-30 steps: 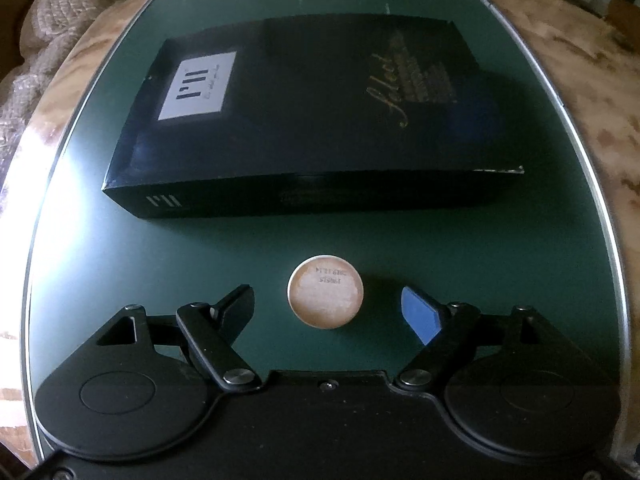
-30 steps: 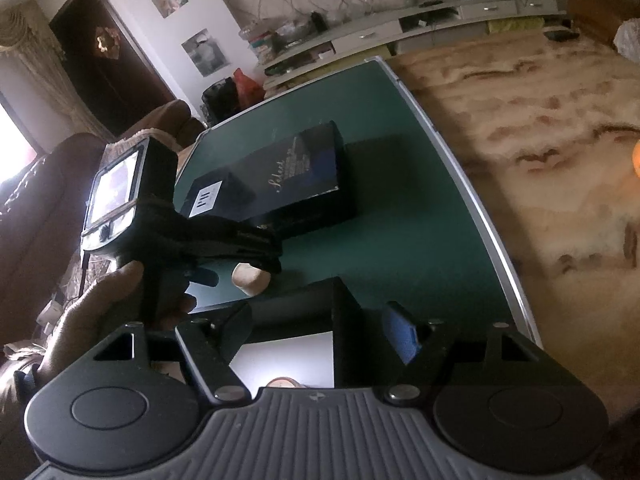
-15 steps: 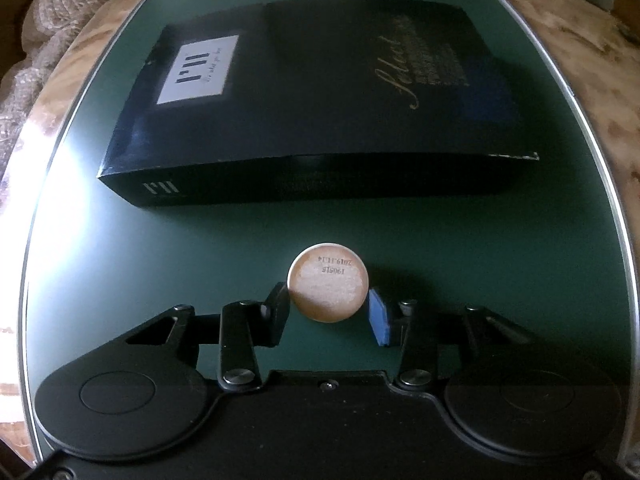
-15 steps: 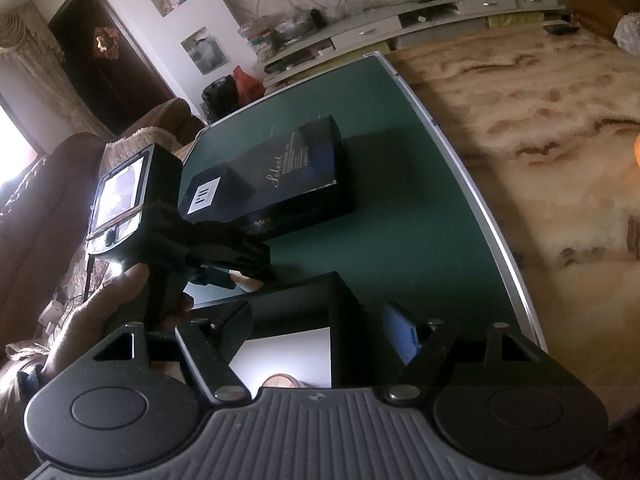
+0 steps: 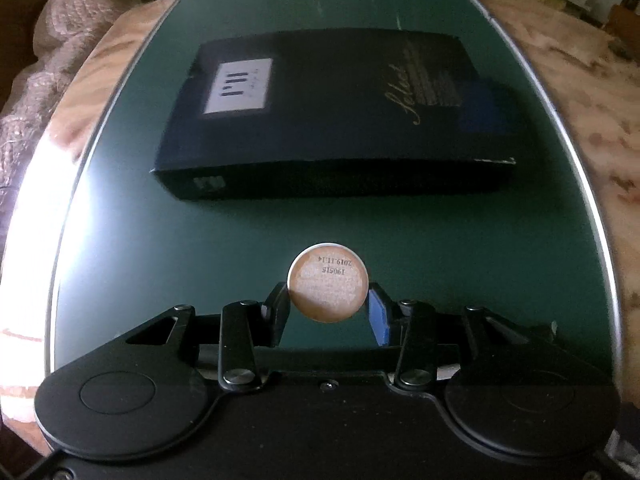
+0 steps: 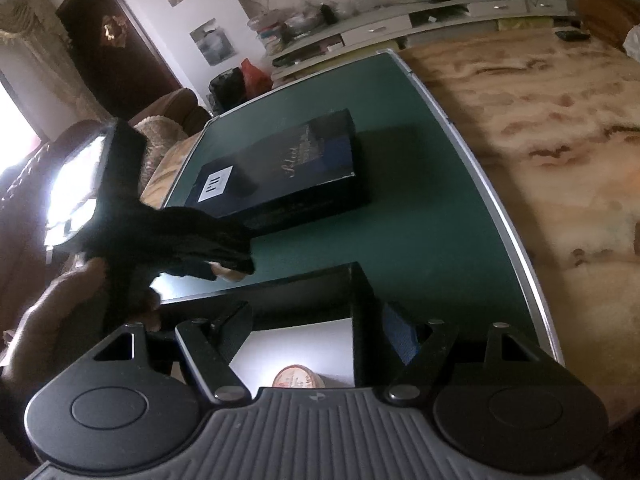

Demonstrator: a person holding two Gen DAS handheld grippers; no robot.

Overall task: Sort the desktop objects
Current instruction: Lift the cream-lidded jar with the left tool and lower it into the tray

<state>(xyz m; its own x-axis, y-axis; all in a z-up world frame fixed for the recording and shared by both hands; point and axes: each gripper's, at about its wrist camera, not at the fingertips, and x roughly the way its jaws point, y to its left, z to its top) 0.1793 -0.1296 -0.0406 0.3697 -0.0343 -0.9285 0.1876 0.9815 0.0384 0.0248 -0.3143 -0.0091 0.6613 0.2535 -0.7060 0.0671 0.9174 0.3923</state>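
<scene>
Left wrist: left gripper (image 5: 328, 310) jaws now clamped on round capsule (image 5: 328, 288), wide open a second ago; lifted off green worktop (image 5: 160, 248), closed black box (image 5: 340, 120) beyond.
Right wrist: right gripper (image 6: 316, 332) jaws spread, holding nothing, over open black tray (image 6: 360, 304); second capsule (image 6: 294, 376) already inside.
Meaning: pickup secured, tray drop-off likely next.

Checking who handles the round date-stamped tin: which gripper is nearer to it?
Left. The left gripper has the tin between its fingers. The right gripper hangs over the open black box, apart from it.
</scene>
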